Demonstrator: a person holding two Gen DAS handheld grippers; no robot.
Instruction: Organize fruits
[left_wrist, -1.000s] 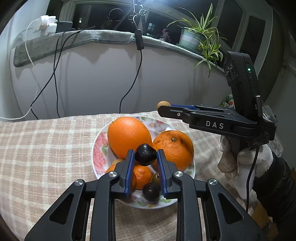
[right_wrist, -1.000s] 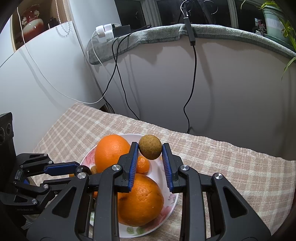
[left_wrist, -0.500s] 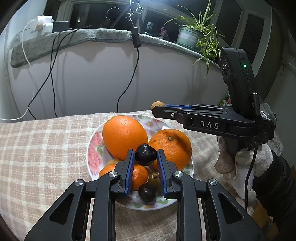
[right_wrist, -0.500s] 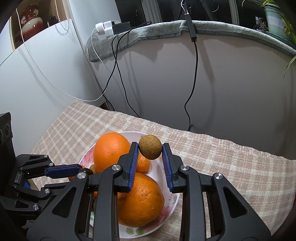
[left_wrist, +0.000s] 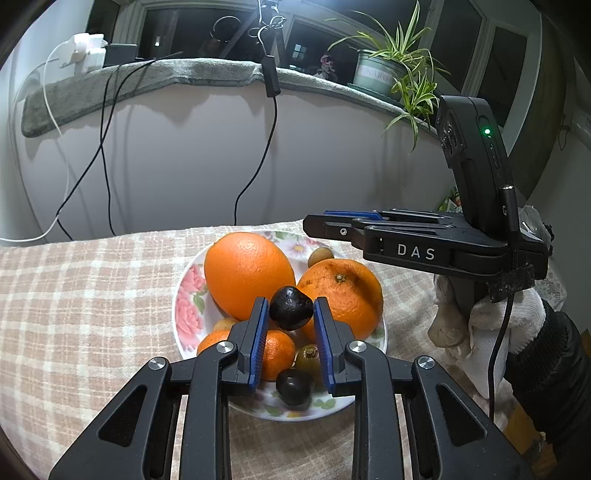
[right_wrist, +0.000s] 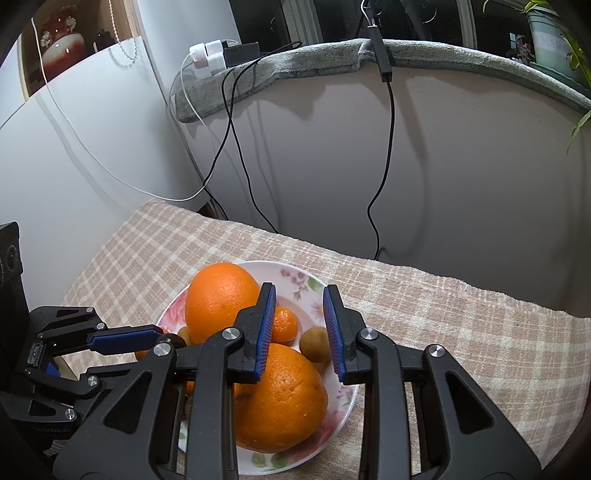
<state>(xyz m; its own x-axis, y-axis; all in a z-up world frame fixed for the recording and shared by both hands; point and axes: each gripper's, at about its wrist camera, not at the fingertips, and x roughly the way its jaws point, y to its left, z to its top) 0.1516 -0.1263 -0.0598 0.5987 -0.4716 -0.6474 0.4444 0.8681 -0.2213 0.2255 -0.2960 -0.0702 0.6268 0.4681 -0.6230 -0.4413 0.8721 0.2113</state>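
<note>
Two views show the same flowered plate (left_wrist: 186, 306) on the checked cloth of the desk (left_wrist: 81, 295), but each gives something the other hides. Only the left wrist view shows the small dark fruit (left_wrist: 294, 386) lying at the 6 o'clock edge of the plate, beside a greenish fruit (left_wrist: 308, 360) and a mandarin (left_wrist: 275, 352). It also shows the gloved hand (left_wrist: 487, 325) under the right hand-held gripper (left_wrist: 328, 221). Only the right wrist view shows clearly the brown round fruit (right_wrist: 314, 344): it lies on the plate, at 3 o'clock of the second small mandarin (right_wrist: 283, 325), low between the blue pads and free of both.

The left hand-held gripper (left_wrist: 291, 308) is narrow and clamps a dark round fruit (left_wrist: 291, 308) between its pads, above the plate, in front of the two big oranges (left_wrist: 248, 274).

The right hand-held gripper (right_wrist: 300, 321) stands apart at a middle width and holds nothing; it hangs over the plate, above the nearer big orange (right_wrist: 279, 400).
</note>
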